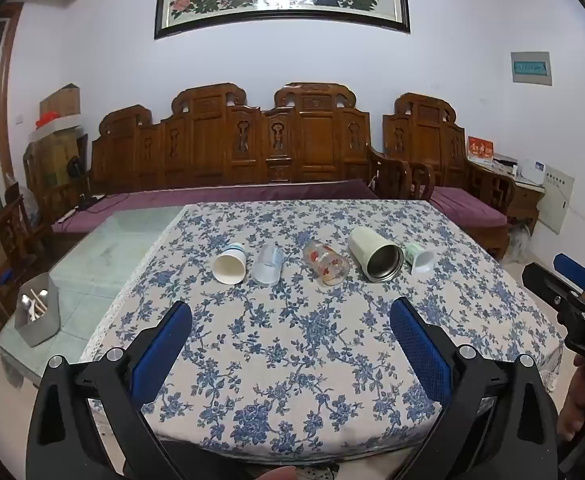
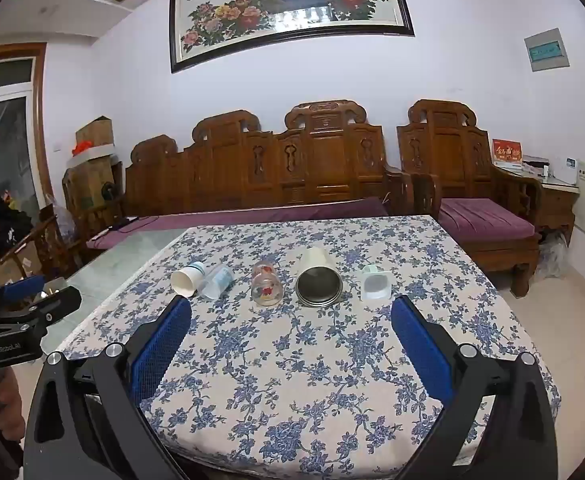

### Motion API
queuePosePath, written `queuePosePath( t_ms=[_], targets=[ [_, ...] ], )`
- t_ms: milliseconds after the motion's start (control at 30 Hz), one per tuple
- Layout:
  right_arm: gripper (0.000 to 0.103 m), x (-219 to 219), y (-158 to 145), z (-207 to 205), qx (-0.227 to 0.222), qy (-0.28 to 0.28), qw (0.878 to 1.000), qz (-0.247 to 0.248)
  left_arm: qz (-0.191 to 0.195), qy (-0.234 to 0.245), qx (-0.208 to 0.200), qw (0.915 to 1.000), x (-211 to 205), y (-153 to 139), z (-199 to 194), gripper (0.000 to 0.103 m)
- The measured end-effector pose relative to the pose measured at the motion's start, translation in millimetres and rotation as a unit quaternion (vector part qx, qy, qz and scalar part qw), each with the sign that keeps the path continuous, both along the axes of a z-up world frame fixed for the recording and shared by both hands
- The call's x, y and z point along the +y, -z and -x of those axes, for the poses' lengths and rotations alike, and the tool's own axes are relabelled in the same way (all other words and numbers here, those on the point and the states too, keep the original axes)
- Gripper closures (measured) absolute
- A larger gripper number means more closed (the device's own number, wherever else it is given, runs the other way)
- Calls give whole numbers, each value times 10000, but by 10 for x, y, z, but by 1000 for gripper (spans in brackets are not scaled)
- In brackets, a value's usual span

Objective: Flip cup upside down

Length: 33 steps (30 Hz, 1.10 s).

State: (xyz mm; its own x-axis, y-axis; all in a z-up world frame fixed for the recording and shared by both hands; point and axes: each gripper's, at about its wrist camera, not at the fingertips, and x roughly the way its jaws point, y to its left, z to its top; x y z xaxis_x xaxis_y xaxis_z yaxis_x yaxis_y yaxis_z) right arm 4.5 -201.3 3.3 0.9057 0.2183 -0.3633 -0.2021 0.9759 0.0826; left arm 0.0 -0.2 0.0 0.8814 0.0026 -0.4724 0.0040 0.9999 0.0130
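Note:
Several cups lie on their sides in a row across the floral tablecloth (image 1: 292,352), mouths toward me: a white paper cup (image 1: 230,266) (image 2: 186,279), a clear plastic cup (image 1: 267,265) (image 2: 217,281), a glass with red flowers (image 1: 327,265) (image 2: 266,285), a cream steel-lined tumbler (image 1: 374,254) (image 2: 317,280), and a small pale green cup (image 1: 421,259) (image 2: 376,286). My left gripper (image 1: 290,322) is open and empty, short of the row. My right gripper (image 2: 290,322) is open and empty too, near the table's front.
A carved wooden sofa (image 1: 252,148) with purple cushions stands behind the table. A grey bin (image 1: 38,310) sits on the glass table at the left. An armchair (image 2: 472,184) stands at the back right. The right gripper shows at the left wrist view's right edge (image 1: 572,292).

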Motion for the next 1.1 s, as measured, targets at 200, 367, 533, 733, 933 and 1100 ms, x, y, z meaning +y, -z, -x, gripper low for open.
queuePosePath(
  t_ms=[200, 367, 533, 733, 933, 1100],
  targets=[
    [2, -16, -3, -9, -12, -14, 10000, -19, -26, -9, -26, 10000, -2, -2, 2, 8],
    [2, -27, -2, -22, -13, -9, 10000, -23, -28, -21, -36, 10000, -8, -14, 10, 8],
    [2, 4, 7, 2, -23, -23, 10000, -23, -14, -18, -54, 10000, 1, -26, 7, 8],
    [2, -5, -3, 13, -31, -9, 10000, -5, -13, -21, -69, 10000, 6, -60, 12, 8],
    [2, 5, -12, 22, -37, -15, 10000, 21, -19, -21, -76, 10000, -8, -65, -2, 8],
    [2, 5, -10, 21, -38, -13, 10000, 16, -38, 0, -105, 9999, -23, -86, 0, 8]
  ],
)
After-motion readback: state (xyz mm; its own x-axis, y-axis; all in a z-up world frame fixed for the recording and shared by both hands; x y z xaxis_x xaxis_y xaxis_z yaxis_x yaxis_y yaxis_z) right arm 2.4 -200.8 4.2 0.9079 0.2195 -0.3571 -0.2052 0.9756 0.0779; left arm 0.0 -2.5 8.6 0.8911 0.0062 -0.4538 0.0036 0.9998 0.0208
